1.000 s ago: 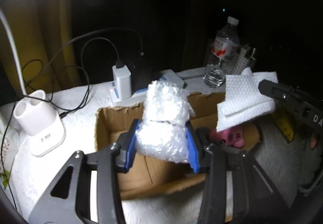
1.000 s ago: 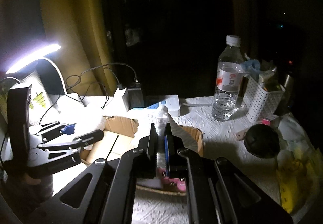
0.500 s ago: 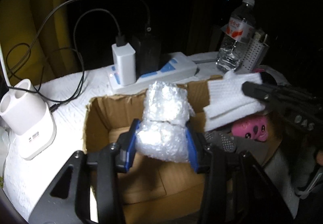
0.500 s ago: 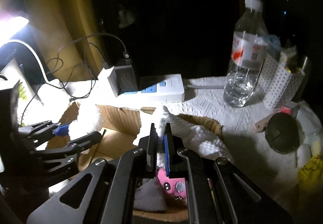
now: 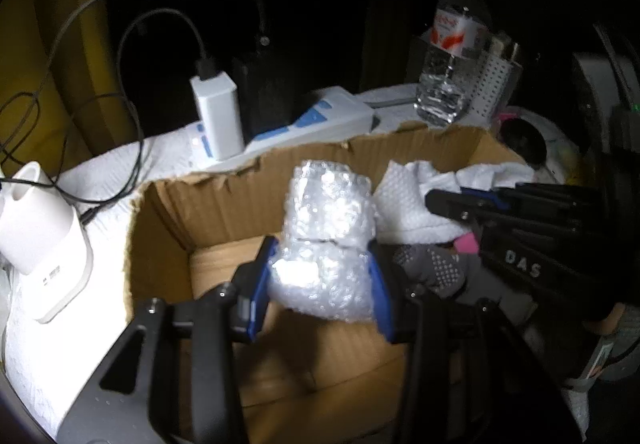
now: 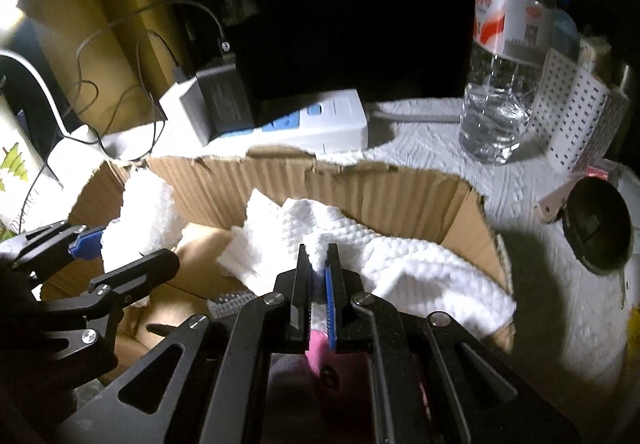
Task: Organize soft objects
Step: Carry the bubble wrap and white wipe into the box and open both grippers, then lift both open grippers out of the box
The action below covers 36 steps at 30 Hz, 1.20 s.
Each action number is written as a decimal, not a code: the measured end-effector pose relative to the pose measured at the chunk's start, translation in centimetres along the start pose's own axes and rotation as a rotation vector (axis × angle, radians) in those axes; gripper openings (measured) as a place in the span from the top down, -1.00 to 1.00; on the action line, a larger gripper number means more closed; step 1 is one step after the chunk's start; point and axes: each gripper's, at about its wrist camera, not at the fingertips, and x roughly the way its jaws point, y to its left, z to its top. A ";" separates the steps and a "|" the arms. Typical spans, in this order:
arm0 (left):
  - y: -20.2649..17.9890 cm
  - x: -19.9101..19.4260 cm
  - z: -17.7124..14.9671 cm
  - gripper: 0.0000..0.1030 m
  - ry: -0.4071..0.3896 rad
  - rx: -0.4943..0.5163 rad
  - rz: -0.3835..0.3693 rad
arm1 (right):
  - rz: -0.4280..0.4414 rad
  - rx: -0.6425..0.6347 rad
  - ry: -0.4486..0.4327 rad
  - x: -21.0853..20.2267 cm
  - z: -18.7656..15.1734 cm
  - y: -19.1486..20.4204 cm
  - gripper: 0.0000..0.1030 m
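Paper-covered tabletop (image 6: pixel 460 152) is seen beneath a cardboard box (image 5: pixel 248 196); bubble wrap (image 5: pixel 326 244) is clamped by the left gripper (image 5: pixel 320 284), a white tissue (image 6: pixel 400 260) pinched by the right gripper (image 6: pixel 319 264), at three o'clock.

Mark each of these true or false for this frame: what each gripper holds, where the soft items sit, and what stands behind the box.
1. The left gripper is clamped on a bubble wrap bundle. True.
2. The right gripper is open and holds nothing. False: its jaws are pinched on a white paper towel.
3. The paper towel lies partly inside the cardboard box. True.
4. The water bottle lies on its side in the box. False: it stands upright on the table behind the box.
5. A grey dotted sock lies in the box. True.
6. The power strip sits in the box. False: it rests outside, behind the torn back wall.
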 end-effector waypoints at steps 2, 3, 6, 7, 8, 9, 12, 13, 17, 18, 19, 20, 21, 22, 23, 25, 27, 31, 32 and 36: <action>-0.3 0.5 -0.2 0.13 0.018 0.014 -0.003 | -0.005 -0.004 0.011 0.4 -0.2 0.1 0.88; -0.4 0.7 -0.3 0.13 0.025 0.014 -0.006 | -0.007 -0.005 0.016 0.5 -0.3 0.1 0.88; -0.4 0.8 -0.2 0.13 0.028 0.014 -0.005 | -0.014 -0.011 0.021 0.7 -0.5 0.1 0.88; -0.5 0.9 -0.3 0.12 0.030 0.016 -0.005 | -0.014 -0.011 0.021 0.8 -0.5 0.0 0.88; -0.5 0.9 -0.3 0.12 0.034 0.016 -0.004 | -0.015 -0.011 0.020 0.9 -0.5 0.0 0.88; -0.5 0.9 -0.3 0.10 0.036 0.014 -0.002 | -0.016 -0.011 0.020 0.9 -0.6 -0.1 0.88; -0.4 1.0 -0.2 0.08 0.044 0.009 0.003 | -0.015 -0.009 0.024 0.9 -0.5 -0.1 0.88; -0.4 1.1 -0.2 0.06 0.049 0.007 0.005 | -0.014 -0.008 0.027 0.9 -0.5 -0.1 0.88; -0.5 1.0 -0.1 0.03 0.063 -0.008 0.013 | -0.006 0.005 0.042 0.5 -0.4 -0.1 0.74; -0.4 0.9 0.0 -0.02 0.062 -0.015 0.012 | -0.004 0.005 0.043 0.2 -0.5 -0.1 0.68; -0.5 0.6 0.0 -0.12 0.057 -0.026 0.005 | 0.002 0.005 0.039 -0.2 -0.5 -0.1 0.48; -0.4 0.4 0.1 -0.19 0.054 -0.036 -0.006 | 0.008 0.004 0.033 -0.5 -0.5 0.0 0.32; -0.4 0.2 0.1 -0.26 0.052 -0.048 -0.020 | 0.015 0.001 0.022 -1.2 -0.5 0.1 0.25; -0.4 0.0 0.2 -0.31 0.052 -0.056 -0.023 | 0.007 -0.001 0.013 -1.6 -0.6 0.2 0.21; -0.6 -0.4 0.3 -0.32 0.050 -0.056 -0.022 | -0.005 -0.004 0.005 -2.1 -0.6 0.2 0.17; -0.9 -1.4 0.4 -0.46 0.021 -0.045 -0.009 | -0.003 0.003 -0.007 -3.0 -0.6 0.1 0.10; -1.0 -2.5 0.8 -0.58 0.000 -0.051 -0.004 | -0.014 0.001 -0.022 -4.2 -0.5 0.1 0.09; -1.0 -4.9 1.8 -0.64 -0.048 -0.057 0.003 | -0.029 -0.002 -0.063 -6.9 -0.4 0.1 -0.06; -1.0 -5.5 2.0 -0.64 -0.060 -0.058 0.009 | -0.031 -0.002 -0.073 -7.5 -0.4 0.0 -0.07; -1.2 -8.6 2.4 -0.65 -0.111 -0.062 0.021 | -0.042 -0.003 -0.113 -10.4 -0.6 0.1 -0.07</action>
